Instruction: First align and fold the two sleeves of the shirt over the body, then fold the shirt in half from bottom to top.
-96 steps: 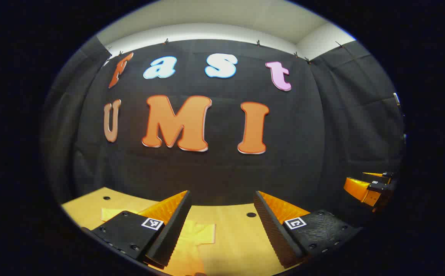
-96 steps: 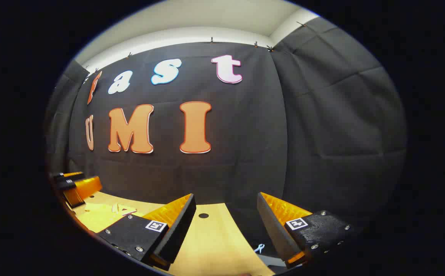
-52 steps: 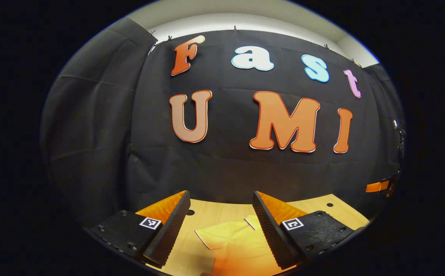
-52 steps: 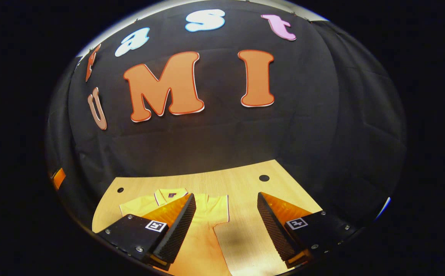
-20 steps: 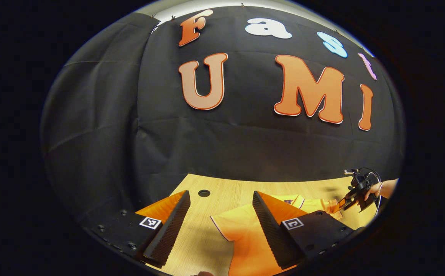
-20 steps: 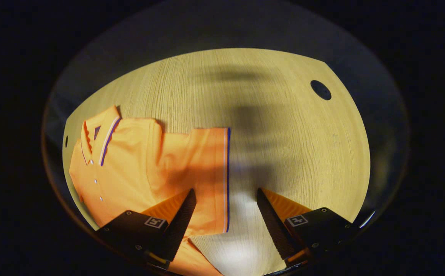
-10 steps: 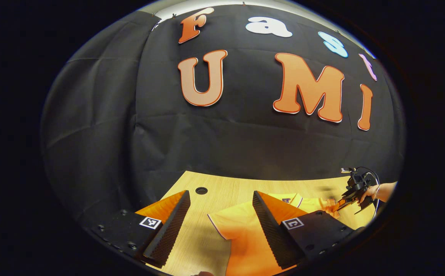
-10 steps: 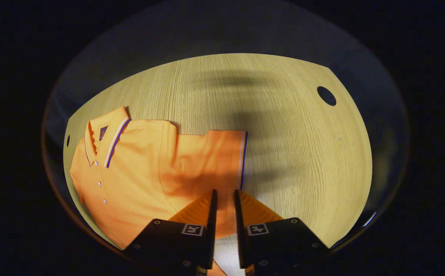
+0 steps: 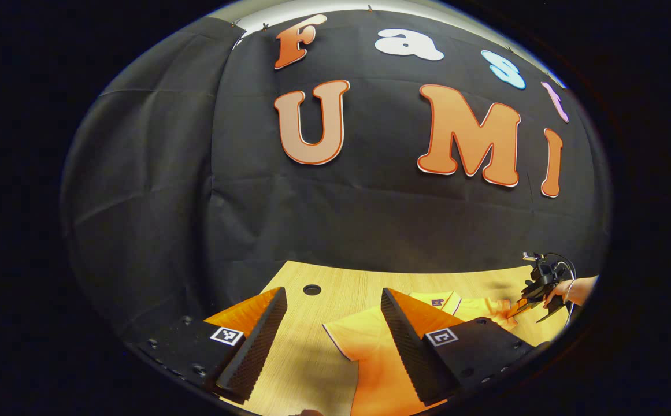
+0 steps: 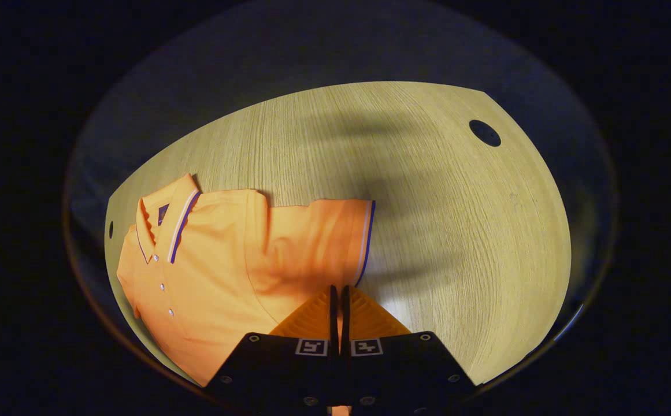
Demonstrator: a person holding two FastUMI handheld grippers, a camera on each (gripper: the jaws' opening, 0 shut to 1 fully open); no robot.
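Note:
An orange polo shirt [image 10: 208, 271] with a striped collar lies on the wooden table [image 10: 439, 219]. In the right gripper view my right gripper [image 10: 338, 292] is shut on the lower corner of the shirt's sleeve [image 10: 318, 242], by its striped cuff. In the left gripper view my left gripper [image 9: 332, 300] hangs open above the table, with the shirt's other sleeve [image 9: 358, 341] lying under and beside its right finger. Farther off at the right of that view, a hand holds the right gripper [image 9: 520, 303] at the shirt [image 9: 474, 306].
Round holes sit in the tabletop, one hole [image 10: 484, 133] at the far right corner and another hole [image 9: 312, 289] ahead of the left gripper. The black cloth wall [image 9: 289, 219] rises right behind the table's far edge.
My right gripper tilted down to the sleeve and went from wide open to shut on its cuff corner. My left gripper stayed open and nearly still over the other sleeve.

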